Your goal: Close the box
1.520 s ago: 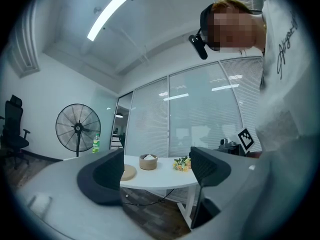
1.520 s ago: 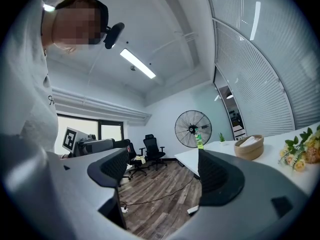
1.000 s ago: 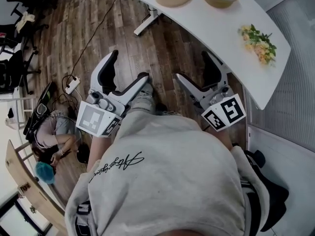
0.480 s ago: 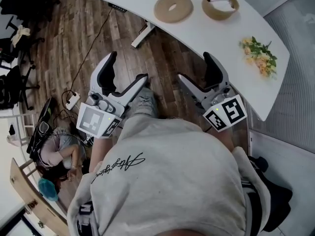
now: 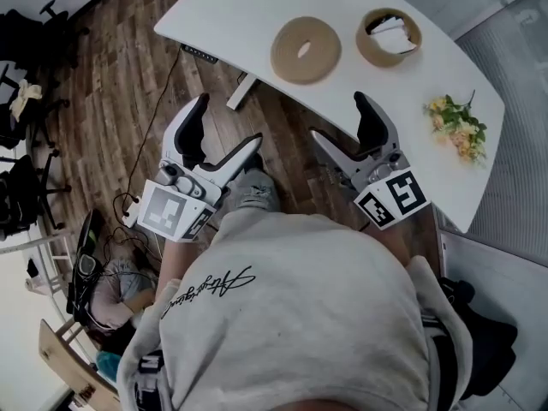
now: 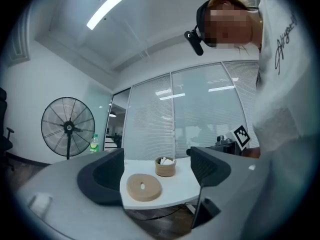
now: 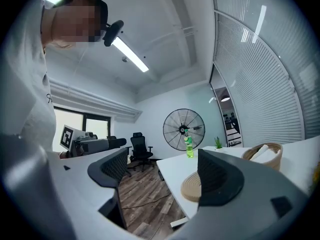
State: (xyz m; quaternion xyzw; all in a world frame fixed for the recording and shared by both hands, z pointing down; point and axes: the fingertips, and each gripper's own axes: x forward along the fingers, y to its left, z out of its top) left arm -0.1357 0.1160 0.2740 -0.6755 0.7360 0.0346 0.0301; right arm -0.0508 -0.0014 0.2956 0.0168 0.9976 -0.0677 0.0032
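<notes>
Jaws spread, nothing between them, on left gripper and right gripper. From right gripper: lid at 11 o'clock, box at 1 o'clock, uncovered; flowers at 3 o'clock. All on table.

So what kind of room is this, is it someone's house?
It looks like an office, not a house. There is a black swivel chair on a wooden floor, a long white desk, and glass walls with blinds. A big standing fan is there too.
</notes>
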